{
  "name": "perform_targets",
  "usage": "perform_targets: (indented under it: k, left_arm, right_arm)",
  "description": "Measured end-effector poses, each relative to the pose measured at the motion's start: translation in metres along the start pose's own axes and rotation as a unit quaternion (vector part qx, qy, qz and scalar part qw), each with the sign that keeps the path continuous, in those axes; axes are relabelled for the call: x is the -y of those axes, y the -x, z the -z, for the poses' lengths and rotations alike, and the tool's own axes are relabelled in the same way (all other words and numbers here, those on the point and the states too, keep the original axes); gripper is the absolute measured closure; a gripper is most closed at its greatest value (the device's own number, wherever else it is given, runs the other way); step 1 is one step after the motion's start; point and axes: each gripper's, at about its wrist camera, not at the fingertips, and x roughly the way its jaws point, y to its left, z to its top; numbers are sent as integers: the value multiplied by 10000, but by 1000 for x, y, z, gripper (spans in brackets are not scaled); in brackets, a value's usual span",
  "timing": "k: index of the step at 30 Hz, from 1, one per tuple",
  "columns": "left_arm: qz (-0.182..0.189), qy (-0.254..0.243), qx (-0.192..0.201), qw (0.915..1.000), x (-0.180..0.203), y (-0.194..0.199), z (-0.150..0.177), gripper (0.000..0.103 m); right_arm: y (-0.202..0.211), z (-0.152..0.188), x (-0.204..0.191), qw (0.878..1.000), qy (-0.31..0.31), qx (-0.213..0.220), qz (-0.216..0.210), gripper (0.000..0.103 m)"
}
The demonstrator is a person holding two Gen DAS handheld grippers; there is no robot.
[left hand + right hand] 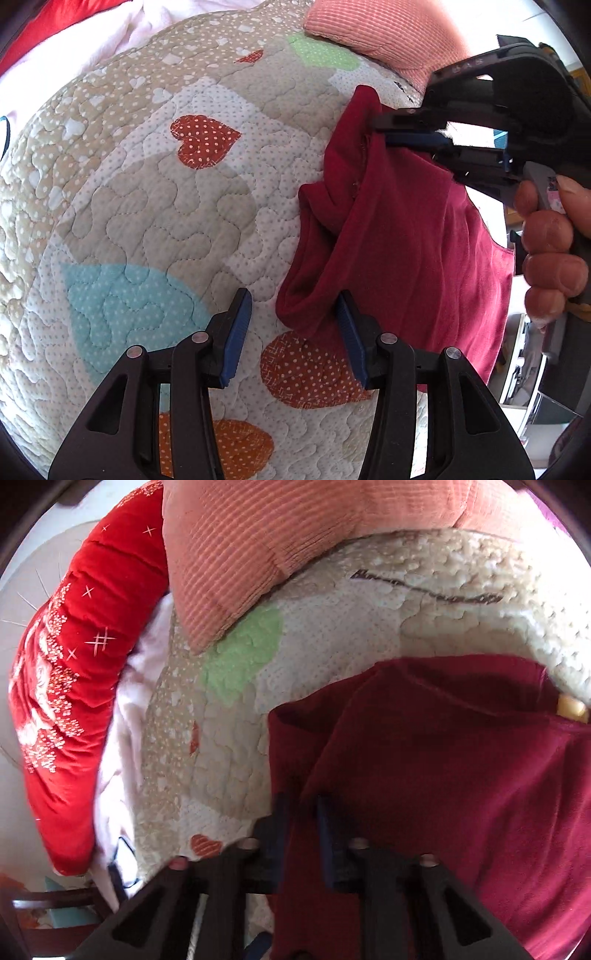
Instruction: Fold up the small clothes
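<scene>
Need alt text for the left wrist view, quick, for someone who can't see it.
The right gripper, held in a hand, pinches the upper edge of a dark red garment on a heart-patterned quilt. The left gripper hangs open at the garment's lower folded corner.

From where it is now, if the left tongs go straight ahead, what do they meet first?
Probably the quilt, bare between the open left tongs. The dark red garment lies beside the right finger; depth is unclear.

My right tool (301, 834) is a smear of blur, pads buried in garment (424, 775). Cloth runs off frame; a yellow scrap (571, 708) I can't identify.
</scene>
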Motion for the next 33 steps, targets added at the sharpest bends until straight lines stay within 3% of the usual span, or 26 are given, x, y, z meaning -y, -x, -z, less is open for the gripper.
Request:
perform_targets:
  k: [2, 5, 9, 10, 13, 18, 19, 20, 24, 29, 33]
  left_arm:
    - [6, -14, 15, 10000, -1, -1, -3, 56]
    - [-7, -22, 36, 10000, -1, -6, -9, 56]
    - [6, 9, 18, 10000, -2, -7, -12, 56]
    - [3, -5, 13, 10000, -2, -8, -12, 56]
    - [-30, -84, 29, 10000, -1, -7, -10, 56]
    - [-18, -57, 42, 10000, 6, -9, -9, 54]
    - [-15, -67, 45, 10000, 6, -10, -9, 54]
    - [-15, -85, 49, 10000, 6, -10, -8, 54]
    - [46, -98, 51, 9999, 6, -12, -8, 52]
    - [216, -38, 95, 9997, -2, -12, -7, 49]
    - [269, -57, 156, 9995, 0, -13, -6, 43]
  right_arm:
    - [7, -3, -6, 9995, 206, 213, -107, 102]
    - [0, -9, -10, 9991, 393, 59, 157, 102]
    - [16, -10, -8, 9981, 324, 185, 488, 100]
    - [19, -10, -7, 9975, 355, 171, 591, 96]
    - [22, -9, -2, 9967, 364, 87, 721, 69]
    - [5, -11, -1, 9992, 136, -153, 338, 67]
    - [2, -10, -5, 9992, 174, -192, 304, 61]
    - [-2, -10, -11, 9988, 265, -252, 329, 55]
    - [-16, -12, -32, 9929, 786, -511, 728, 51]
    - [-35, -13, -47, 9860, 1116, -731, 1000, 32]
    - [-43, -10, -47, 9833, 1268, -727, 1090, 30]
